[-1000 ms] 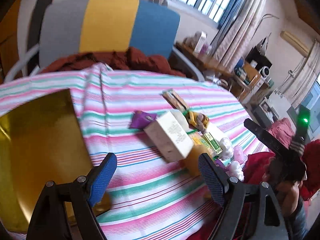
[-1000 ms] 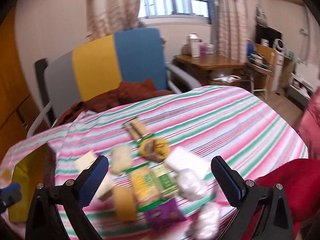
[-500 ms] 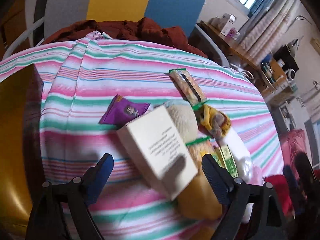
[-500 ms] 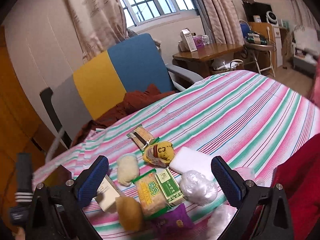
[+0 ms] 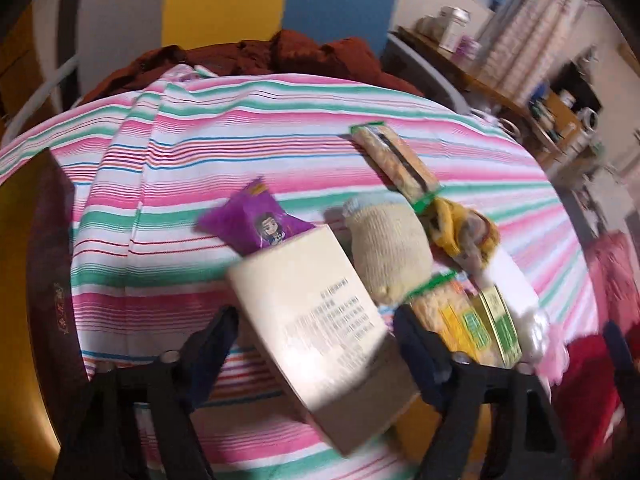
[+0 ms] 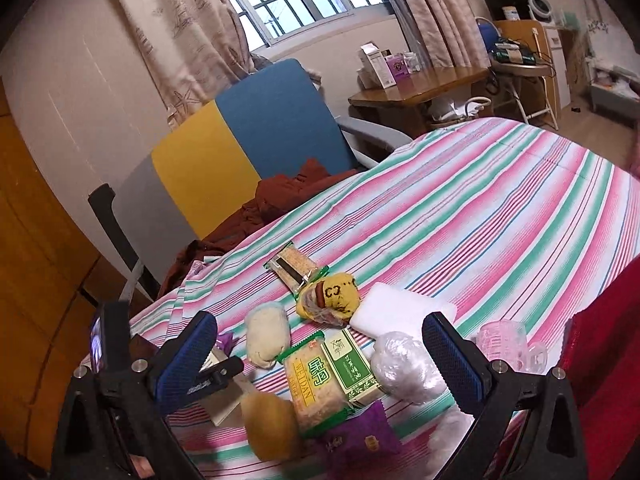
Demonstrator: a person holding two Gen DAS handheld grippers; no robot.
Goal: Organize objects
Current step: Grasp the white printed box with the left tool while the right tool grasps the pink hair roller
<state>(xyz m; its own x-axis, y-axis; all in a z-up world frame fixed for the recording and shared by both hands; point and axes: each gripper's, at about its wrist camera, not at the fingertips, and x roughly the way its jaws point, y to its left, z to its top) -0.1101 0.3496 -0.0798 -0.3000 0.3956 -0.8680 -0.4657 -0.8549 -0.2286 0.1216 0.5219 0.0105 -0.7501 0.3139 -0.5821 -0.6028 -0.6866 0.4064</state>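
The left gripper (image 5: 314,344) has its jaws spread wide to either side of the cream box (image 5: 316,316), not visibly touching it, and the box's long axis runs up and away between the fingers, angled a little to the left, so closing in would likely catch its long sides. The right gripper (image 6: 320,356) hovers farther off, also wide open and empty, above the snack pile: the cracker pack (image 6: 316,384), green box (image 6: 352,368) and purple packet (image 6: 360,436) on the striped tabletop (image 6: 500,216).
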